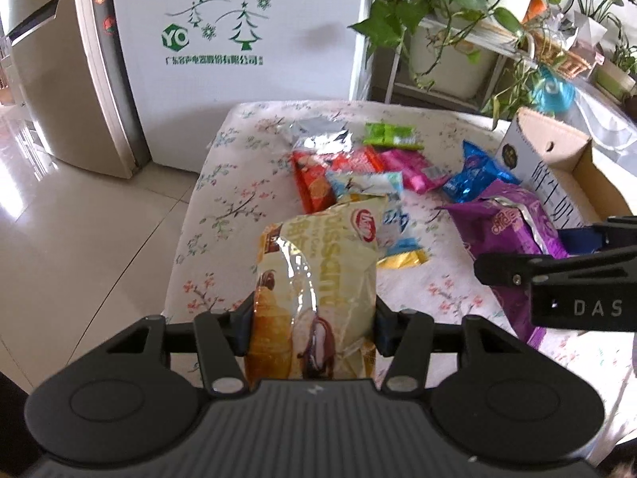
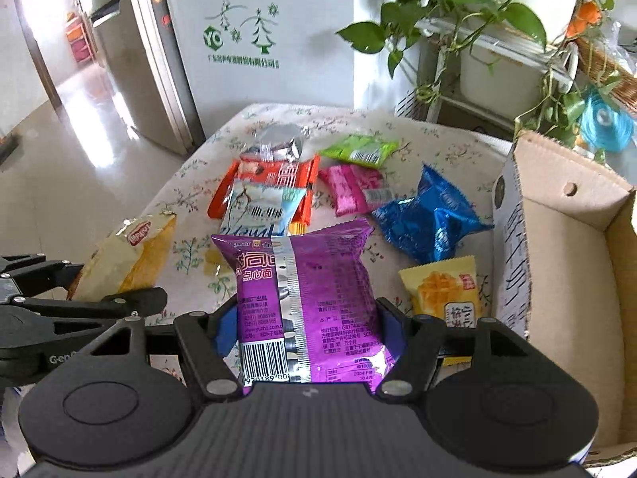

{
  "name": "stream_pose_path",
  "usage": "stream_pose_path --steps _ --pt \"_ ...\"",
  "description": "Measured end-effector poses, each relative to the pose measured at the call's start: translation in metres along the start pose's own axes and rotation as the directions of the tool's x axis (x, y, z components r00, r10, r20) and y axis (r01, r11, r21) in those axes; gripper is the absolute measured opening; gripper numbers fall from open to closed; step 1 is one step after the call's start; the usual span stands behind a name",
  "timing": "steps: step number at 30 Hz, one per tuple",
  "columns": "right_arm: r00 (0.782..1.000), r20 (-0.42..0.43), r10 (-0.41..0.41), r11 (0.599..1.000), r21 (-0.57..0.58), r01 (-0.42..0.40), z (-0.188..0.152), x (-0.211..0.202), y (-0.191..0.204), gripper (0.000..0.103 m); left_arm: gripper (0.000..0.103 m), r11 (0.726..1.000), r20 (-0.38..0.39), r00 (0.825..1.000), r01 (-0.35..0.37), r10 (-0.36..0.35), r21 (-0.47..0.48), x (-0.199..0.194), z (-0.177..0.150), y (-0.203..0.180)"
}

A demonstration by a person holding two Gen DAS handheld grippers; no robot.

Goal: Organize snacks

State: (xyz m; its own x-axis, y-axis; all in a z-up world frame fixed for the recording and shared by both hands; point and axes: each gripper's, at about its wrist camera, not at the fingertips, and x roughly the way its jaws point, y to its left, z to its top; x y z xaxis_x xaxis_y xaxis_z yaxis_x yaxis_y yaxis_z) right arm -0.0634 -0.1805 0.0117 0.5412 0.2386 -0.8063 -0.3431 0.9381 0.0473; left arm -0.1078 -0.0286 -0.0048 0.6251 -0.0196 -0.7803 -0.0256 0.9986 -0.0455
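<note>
Slippage threatens: each hand-held gripper (image 1: 312, 330) (image 2: 308, 330) pinches a slick crinkly packet, cream croissant wrapper (image 1: 318, 279) left, purple foil noodle bag (image 2: 314, 290) right

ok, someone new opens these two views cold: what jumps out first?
Each gripper is clamped on a snack: the left gripper on a cream croissant bag, the right gripper on a purple noodle packet. Beyond them, bright wrappers lie scattered on the floral tablecloth, chiefly a blue foil pack and an orange one. An open cardboard box stands at the right.
</note>
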Motion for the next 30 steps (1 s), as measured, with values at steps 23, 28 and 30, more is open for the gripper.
stream_pose_path --steps 23,28,30 --pt "0.981 0.154 -0.119 0.985 0.139 0.097 0.021 -0.07 -0.069 0.075 0.054 0.992 0.057 0.991 0.119 -0.121 0.043 -0.022 0.049 -0.089" --pt "0.977 0.167 -0.136 0.975 0.199 0.102 0.022 -0.082 -0.094 0.07 0.054 0.985 0.062 0.985 0.159 -0.163 0.068 -0.023 0.057 -0.116" --pt "0.977 0.159 -0.14 0.968 0.229 0.101 0.02 -0.082 -0.104 0.065 0.054 0.982 0.058 0.982 0.174 -0.178 0.07 -0.021 0.06 -0.128"
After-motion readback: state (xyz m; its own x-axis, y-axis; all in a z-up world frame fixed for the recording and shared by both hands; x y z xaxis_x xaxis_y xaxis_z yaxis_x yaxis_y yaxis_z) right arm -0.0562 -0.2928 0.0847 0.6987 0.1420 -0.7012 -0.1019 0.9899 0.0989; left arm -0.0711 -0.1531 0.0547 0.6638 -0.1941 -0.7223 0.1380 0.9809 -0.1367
